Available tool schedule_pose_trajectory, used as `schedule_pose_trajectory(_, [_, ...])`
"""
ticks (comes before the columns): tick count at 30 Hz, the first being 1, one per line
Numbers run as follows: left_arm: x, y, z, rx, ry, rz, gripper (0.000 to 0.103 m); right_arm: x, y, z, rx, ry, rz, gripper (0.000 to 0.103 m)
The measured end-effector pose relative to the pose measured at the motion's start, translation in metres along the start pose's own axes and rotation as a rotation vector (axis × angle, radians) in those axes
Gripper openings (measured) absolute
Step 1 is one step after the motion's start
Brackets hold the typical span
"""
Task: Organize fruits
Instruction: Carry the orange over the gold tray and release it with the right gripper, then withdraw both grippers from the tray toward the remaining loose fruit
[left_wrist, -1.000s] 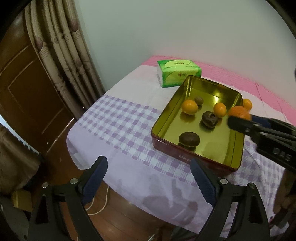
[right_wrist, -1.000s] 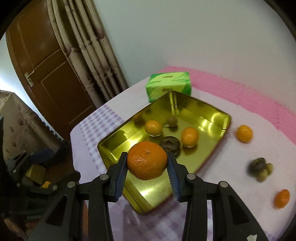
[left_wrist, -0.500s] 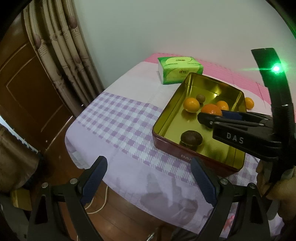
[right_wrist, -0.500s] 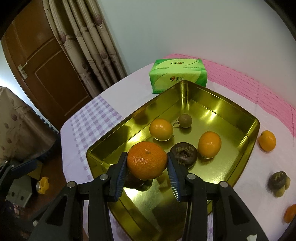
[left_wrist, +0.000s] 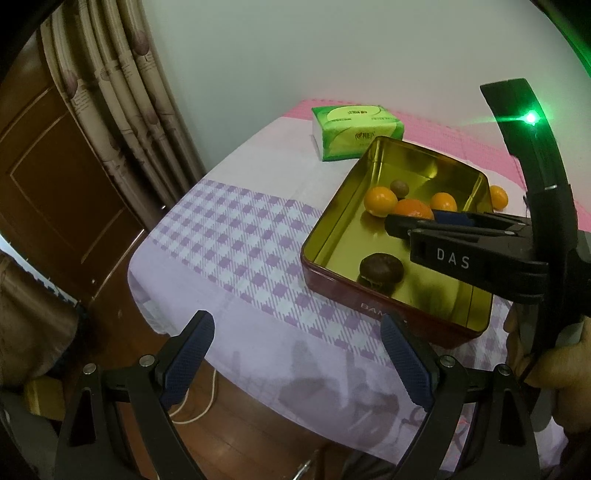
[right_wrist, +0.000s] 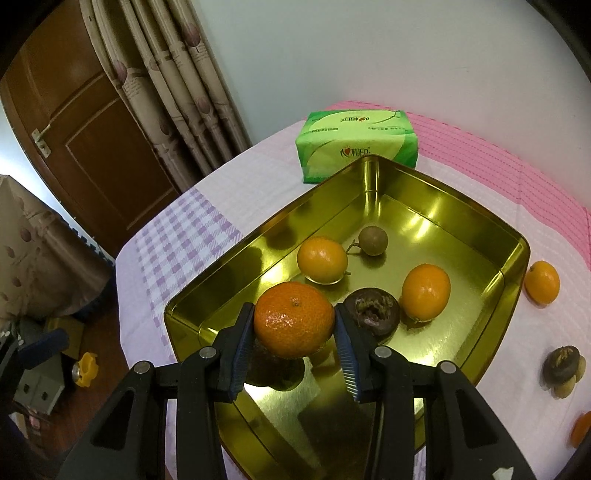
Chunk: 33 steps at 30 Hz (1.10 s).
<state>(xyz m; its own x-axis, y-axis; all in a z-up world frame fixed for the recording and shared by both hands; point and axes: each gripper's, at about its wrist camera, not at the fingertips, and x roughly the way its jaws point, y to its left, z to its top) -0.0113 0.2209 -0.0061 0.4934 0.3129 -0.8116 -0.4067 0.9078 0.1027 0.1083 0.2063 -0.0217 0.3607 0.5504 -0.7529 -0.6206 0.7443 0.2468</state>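
While the left gripper (left_wrist: 297, 363) idles at the worktop edge with jaws released, left view shows the right gripper (left_wrist: 410, 225) over the gold tin (left_wrist: 334, 229). Right view: jaws clenched on the tangerine (right_wrist: 294, 319), above the tin's floor, beside a dark fruit (right_wrist: 373, 311).

Between the right gripper's (right_wrist: 294, 332) blue pads (right_wrist: 242, 341) sits a deep orange mandarin (right_wrist: 294, 319). Beyond it, a gold tin (right_wrist: 491, 229) with dark red outer walls, a green tissue pack (right_wrist: 356, 146), and a cloth (left_wrist: 236, 236) checked purple and white, pink-striped farther off.
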Motion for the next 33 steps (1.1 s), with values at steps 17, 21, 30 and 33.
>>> schedule_pose_trajectory(17, [0.002,-0.004,-0.001,0.03,0.004,0.021,0.092,-0.063,-0.018,-0.02,0.079,-0.146,0.02,0.045])
schedule_pose_trajectory(21, [0.002,-0.008,-0.001,0.048,0.002,0.031,0.092,-0.083,-0.034,-0.045,0.105,-0.163,-0.027,0.048])
schedule_pose_trajectory(30, [0.002,-0.019,-0.004,0.092,-0.002,0.065,0.092,-0.135,-0.101,-0.114,0.19,-0.173,-0.224,0.055])
schedule_pose_trajectory(33, [0.003,-0.023,-0.005,0.111,-0.002,0.079,0.093,-0.149,-0.127,-0.134,0.24,-0.17,-0.283,0.056])
